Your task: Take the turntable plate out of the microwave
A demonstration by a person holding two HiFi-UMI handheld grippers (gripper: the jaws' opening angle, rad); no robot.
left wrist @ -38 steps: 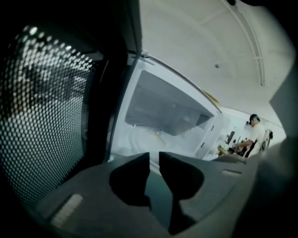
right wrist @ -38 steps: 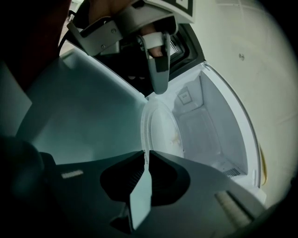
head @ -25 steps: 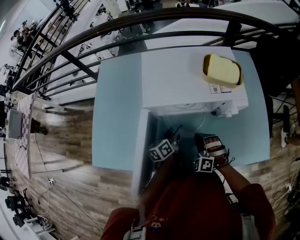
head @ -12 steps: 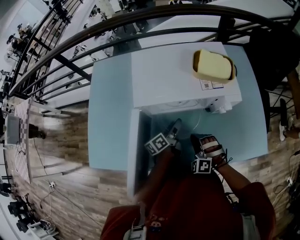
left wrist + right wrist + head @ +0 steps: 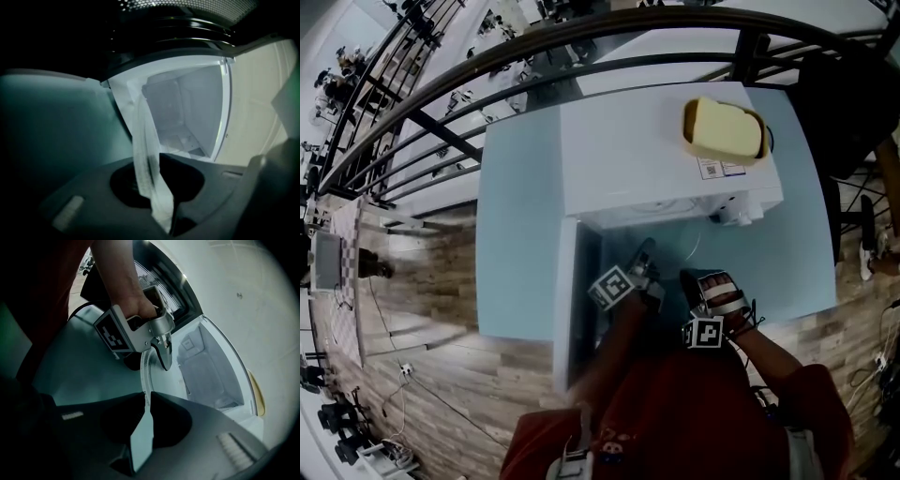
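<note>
Pale-blue worktop (image 5: 520, 244), open microwave (image 5: 647, 150): the glass turntable plate (image 5: 146, 373) is held between both tongs. Right tongs (image 5: 144, 404) are clamped on its near rim. Left tongs (image 5: 166, 220) have just been closed on the far rim.

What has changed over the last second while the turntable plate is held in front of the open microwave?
The left gripper has just been closing its jaws, and they now pinch the rim of the turntable plate. The right gripper kept its grip on the rim. The microwave, with its door open, stayed as it was.
</note>
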